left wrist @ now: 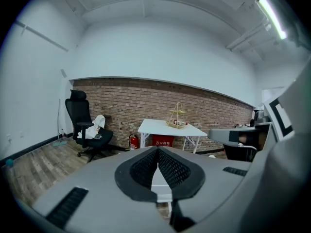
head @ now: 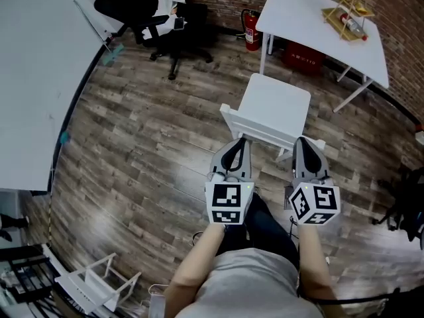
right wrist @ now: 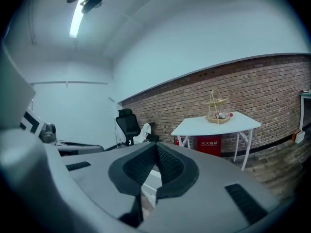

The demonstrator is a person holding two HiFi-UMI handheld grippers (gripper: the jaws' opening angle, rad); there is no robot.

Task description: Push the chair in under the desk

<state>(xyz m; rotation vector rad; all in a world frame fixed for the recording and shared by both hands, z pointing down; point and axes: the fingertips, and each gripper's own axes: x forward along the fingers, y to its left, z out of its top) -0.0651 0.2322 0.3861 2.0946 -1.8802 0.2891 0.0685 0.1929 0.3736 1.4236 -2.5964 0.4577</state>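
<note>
A white chair stands on the wood floor, its seat facing a white desk by the brick wall. Its back rail is nearest me. My left gripper is shut, tips at the left part of that rail. My right gripper is shut too, tips at the rail's right end. Nothing is clamped in either. In the left gripper view, the shut left gripper points toward the desk, and white chair shows below the tips. The right gripper view has the shut right gripper and the desk.
A wire basket sits on the desk, with a red box under it and a fire extinguisher to its left. A black office chair stands at the back left, and a large white table fills the left side. A white rack lies lower left.
</note>
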